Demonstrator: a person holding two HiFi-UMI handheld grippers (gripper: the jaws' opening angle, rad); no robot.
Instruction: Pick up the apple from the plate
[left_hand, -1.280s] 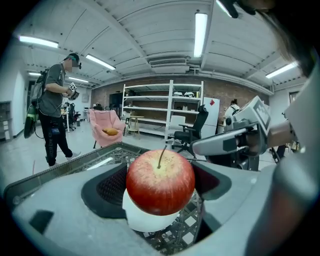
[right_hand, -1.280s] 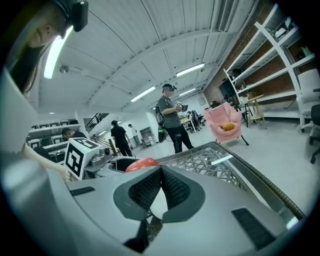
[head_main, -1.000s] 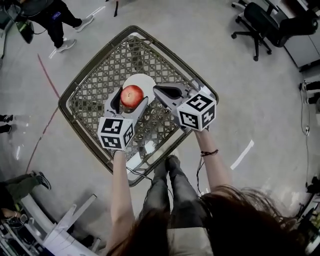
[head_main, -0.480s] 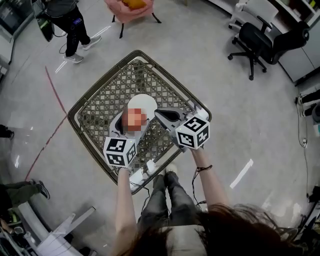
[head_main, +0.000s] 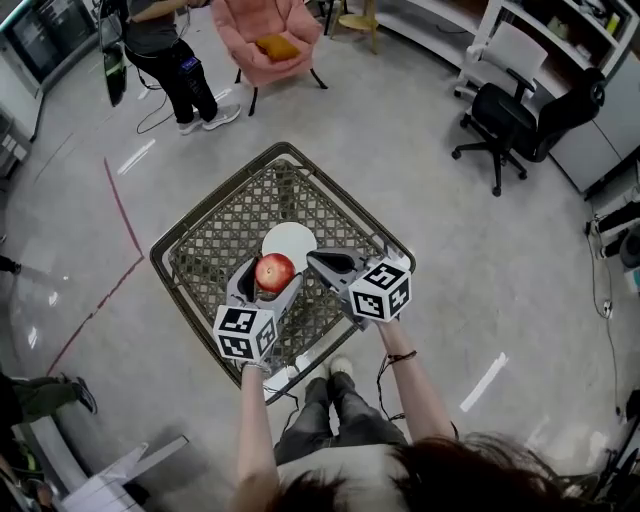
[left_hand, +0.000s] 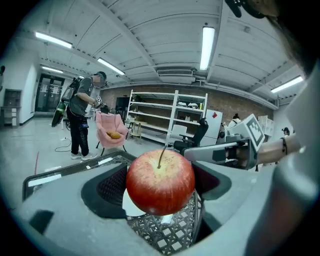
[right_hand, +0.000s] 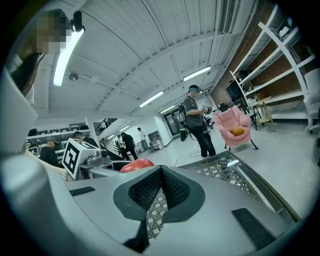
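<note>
- Two grippers are hanging over the woven basket (head_main: 160, 250) in the head view. What is the left gripper (head_main: 268, 284) doing?
- It is squeezing the apple (head_main: 274, 271) near the middle of the frame. The plate (head_main: 290, 240) is lying just above it in the picture. The right gripper (head_main: 318, 262) is pressing its jaws together on nothing.
- And the left gripper view?
- The apple (left_hand: 160, 181) is sitting between the jaws, with the plate (left_hand: 128, 205) peeking out below.
- And the right gripper view?
- Its jaws are touching. The apple (right_hand: 136, 165) is peeking over them, left of the middle.
</note>
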